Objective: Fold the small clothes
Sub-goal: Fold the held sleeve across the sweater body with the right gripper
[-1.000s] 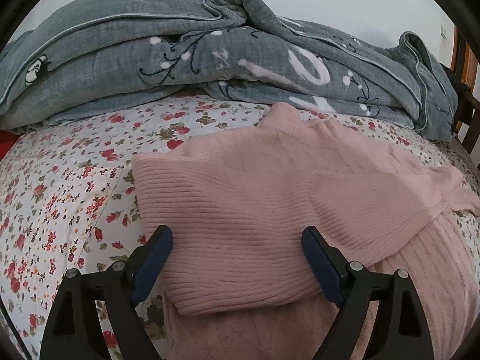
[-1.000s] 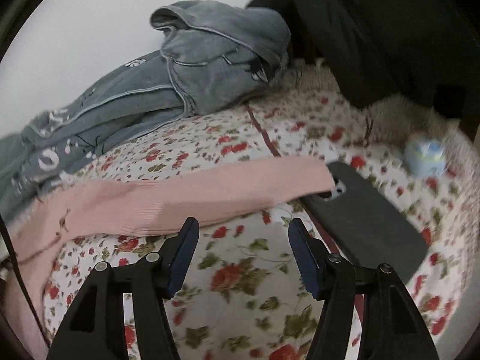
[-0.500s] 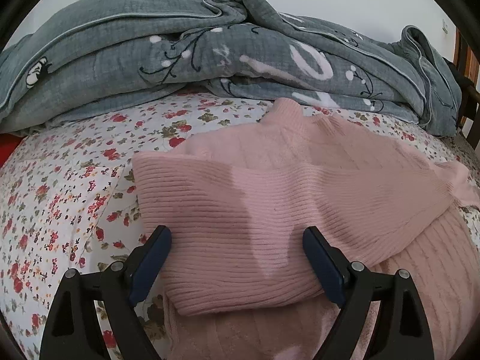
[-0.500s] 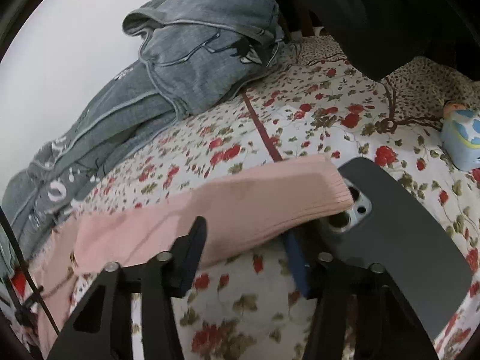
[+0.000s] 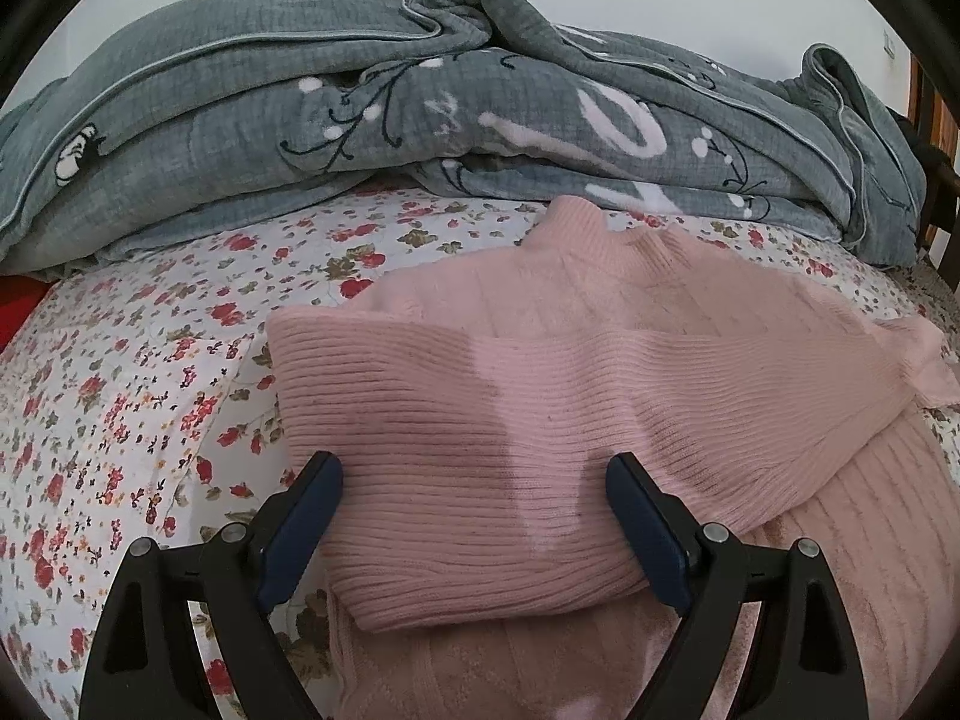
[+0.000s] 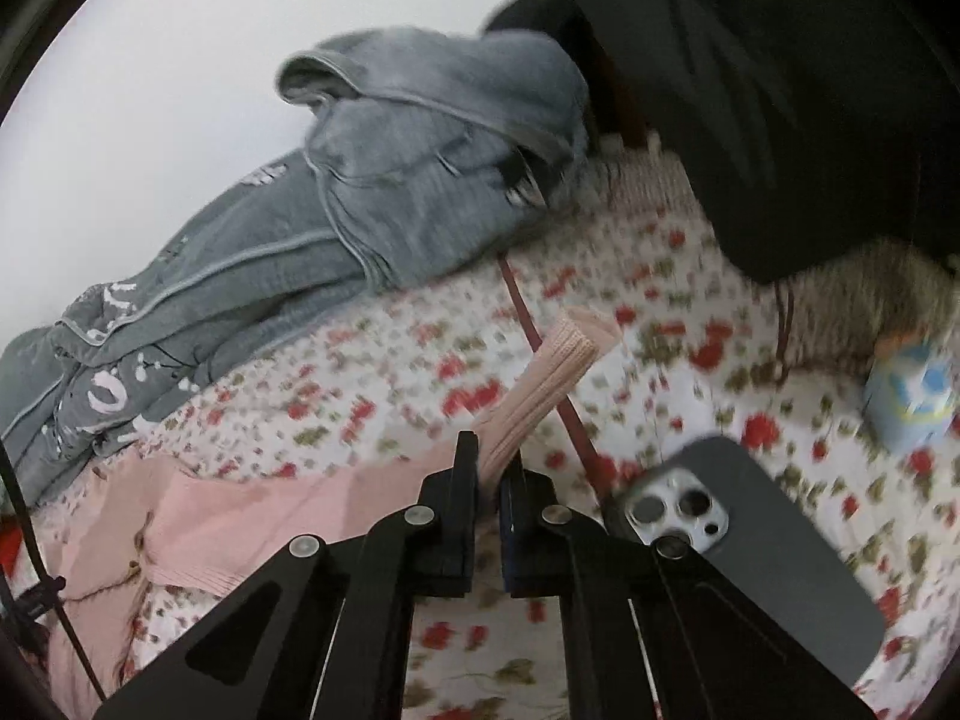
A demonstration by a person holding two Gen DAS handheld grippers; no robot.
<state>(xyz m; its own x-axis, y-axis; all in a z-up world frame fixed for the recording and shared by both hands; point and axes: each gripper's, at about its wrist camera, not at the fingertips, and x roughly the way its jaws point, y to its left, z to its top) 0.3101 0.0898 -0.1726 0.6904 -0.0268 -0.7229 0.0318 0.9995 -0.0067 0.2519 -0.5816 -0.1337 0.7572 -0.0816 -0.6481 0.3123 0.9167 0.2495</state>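
A pink ribbed sweater (image 5: 600,396) lies on the floral bedsheet (image 5: 120,372), one sleeve folded across its body. My left gripper (image 5: 474,483) hovers open over that folded sleeve's cuff end, its blue pads on either side and nothing pinched. In the right wrist view, my right gripper (image 6: 489,465) is shut on the cuff of the other pink sleeve (image 6: 540,384), which sticks up beyond the fingertips, lifted off the sheet. The remainder of the sweater (image 6: 198,534) trails away to the lower left.
A rumpled grey blanket (image 5: 420,108) is piled along the far side of the bed. A dark phone (image 6: 738,546) lies on the sheet right of my right gripper, with a small blue pot (image 6: 912,402) beyond it. Dark clothing (image 6: 780,90) hangs at the upper right.
My right gripper closed on the sleeve cuff and lifted it off the sheet; before, the sleeve lay flat beside the phone. The left gripper stayed still and open.
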